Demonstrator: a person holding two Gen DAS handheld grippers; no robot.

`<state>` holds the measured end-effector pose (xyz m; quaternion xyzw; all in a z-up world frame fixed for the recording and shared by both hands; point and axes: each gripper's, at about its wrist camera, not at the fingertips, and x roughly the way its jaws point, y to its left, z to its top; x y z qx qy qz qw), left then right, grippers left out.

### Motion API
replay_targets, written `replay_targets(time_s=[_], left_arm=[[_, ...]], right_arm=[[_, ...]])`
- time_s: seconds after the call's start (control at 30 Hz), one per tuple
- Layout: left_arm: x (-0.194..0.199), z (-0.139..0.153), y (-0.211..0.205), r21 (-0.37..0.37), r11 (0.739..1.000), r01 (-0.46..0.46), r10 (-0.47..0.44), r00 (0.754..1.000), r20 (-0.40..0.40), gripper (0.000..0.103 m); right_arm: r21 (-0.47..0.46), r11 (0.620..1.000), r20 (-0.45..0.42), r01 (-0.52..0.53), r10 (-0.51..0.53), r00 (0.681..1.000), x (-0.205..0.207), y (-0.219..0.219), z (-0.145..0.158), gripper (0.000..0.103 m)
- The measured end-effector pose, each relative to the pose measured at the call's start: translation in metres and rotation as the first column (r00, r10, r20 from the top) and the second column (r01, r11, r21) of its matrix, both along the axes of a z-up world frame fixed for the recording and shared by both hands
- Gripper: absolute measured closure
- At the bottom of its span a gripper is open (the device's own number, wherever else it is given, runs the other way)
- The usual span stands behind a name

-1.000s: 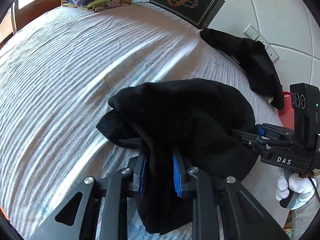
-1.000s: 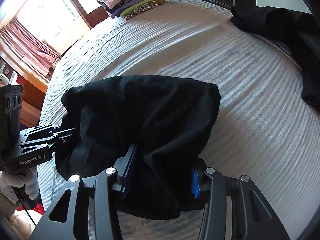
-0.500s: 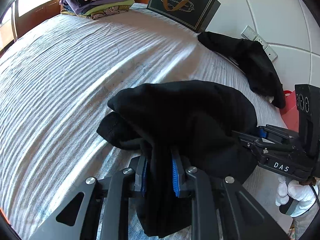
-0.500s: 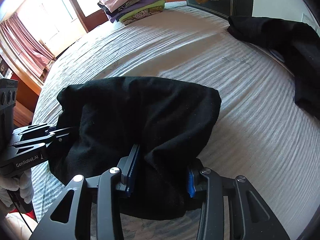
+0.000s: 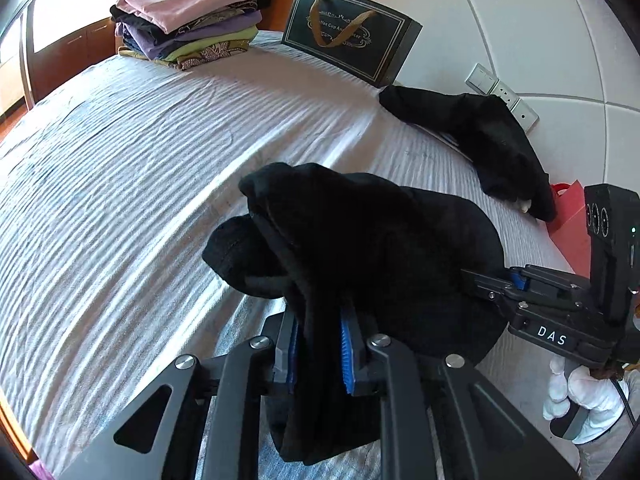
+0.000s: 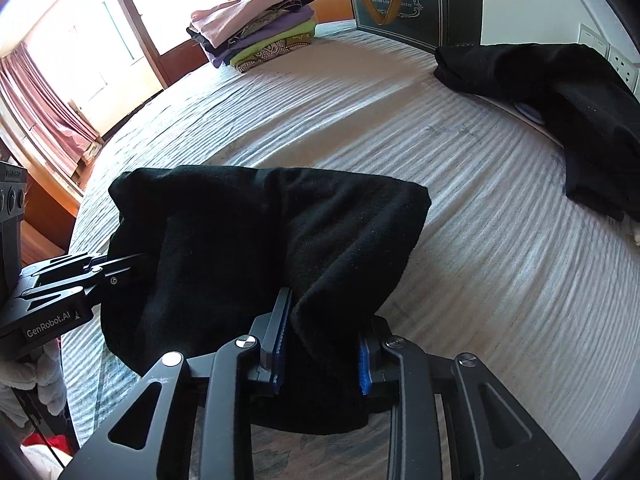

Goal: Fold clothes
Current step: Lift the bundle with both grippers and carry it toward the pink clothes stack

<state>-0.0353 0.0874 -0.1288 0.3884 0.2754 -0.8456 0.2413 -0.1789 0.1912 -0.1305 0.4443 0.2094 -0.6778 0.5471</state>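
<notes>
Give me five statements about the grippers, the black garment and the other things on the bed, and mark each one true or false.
1. Both grippers are clamped on the black garment. True: the left gripper and the right gripper each pinch its cloth.
2. The stack of folded clothes sits at the far end of the bed. True.
3. The held garment lies spread flat. False: it is bunched and draped between the grippers.
4. The dark gift bag lies flat beside the grippers. False: it stands upright at the far edge.
5. A second black garment lies apart, ungripped. True.
</notes>
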Motion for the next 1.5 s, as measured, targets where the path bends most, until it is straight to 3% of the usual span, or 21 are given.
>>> replay_targets(time_s=[0.23,0.53,0.73,1.07,1.5], left_arm=[[0.020,0.055,-0.004,-0.092,0.995,0.036,-0.040,0.998,-0.038,0.088],[0.029,0.106,-0.048,-0.159,0.986,0.058,-0.069,0.995,-0.068,0.088],[0.026,0.112,-0.098,-0.172,0.979,0.111,-0.127,0.988,-0.088,0.088],[0.018,0.119,-0.203,-0.168,0.949,0.268,-0.286,0.954,-0.089,0.088],[0.021,0.141,-0.296,-0.160,0.965,0.206,-0.225,0.969,-0.105,0.088]], right_arm=[[-0.093,0.996,-0.031,0.018,-0.021,0.999,0.021,0.011,0.039,0.082],[-0.185,0.982,-0.081,0.029,-0.045,0.996,0.051,-0.011,0.096,0.083],[-0.192,0.979,-0.124,0.068,-0.093,0.988,0.063,-0.043,0.112,0.083],[-0.186,0.959,-0.141,0.214,-0.241,0.960,0.081,-0.128,0.118,0.084],[-0.191,0.971,-0.183,0.142,-0.177,0.967,0.091,-0.231,0.149,0.084]])
